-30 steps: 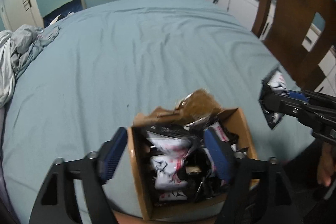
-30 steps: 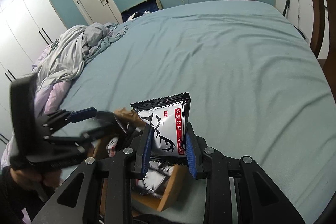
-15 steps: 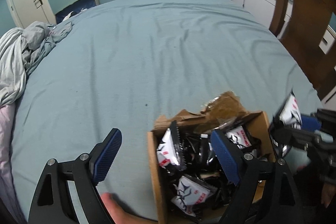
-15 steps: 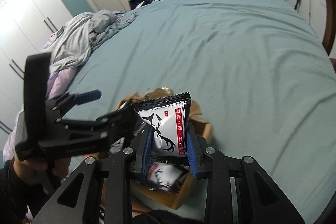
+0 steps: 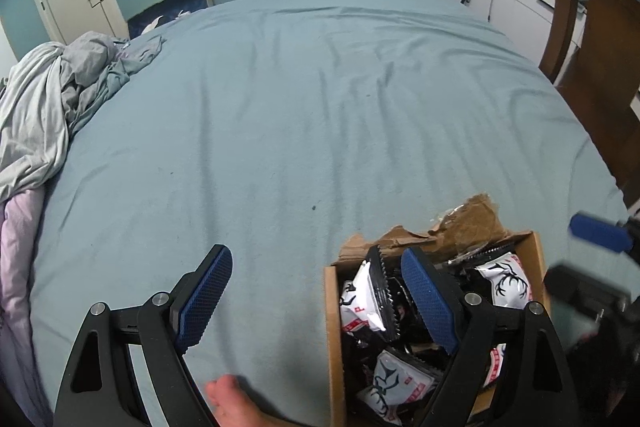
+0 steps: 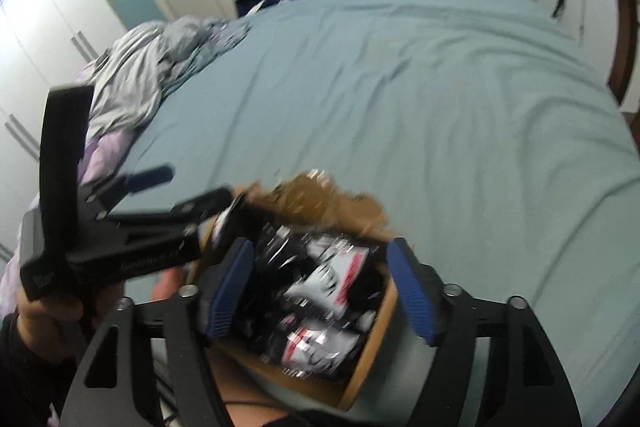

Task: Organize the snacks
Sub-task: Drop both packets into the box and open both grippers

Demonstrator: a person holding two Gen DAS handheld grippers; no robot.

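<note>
Currently the cardboard box (image 6: 362,379) of snack packets (image 6: 332,285) lies directly below and between the pads of the right tool (image 6: 326,293), whose jaws are opening and grip nothing, while the left tool (image 5: 316,297), wide open and empty, straddles the box's left wall.

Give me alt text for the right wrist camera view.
The right hand-held gripper, jaws opening and empty, hangs over a cardboard box full of snack packets on a blue bed. The left hand-held gripper is beside it.
</note>
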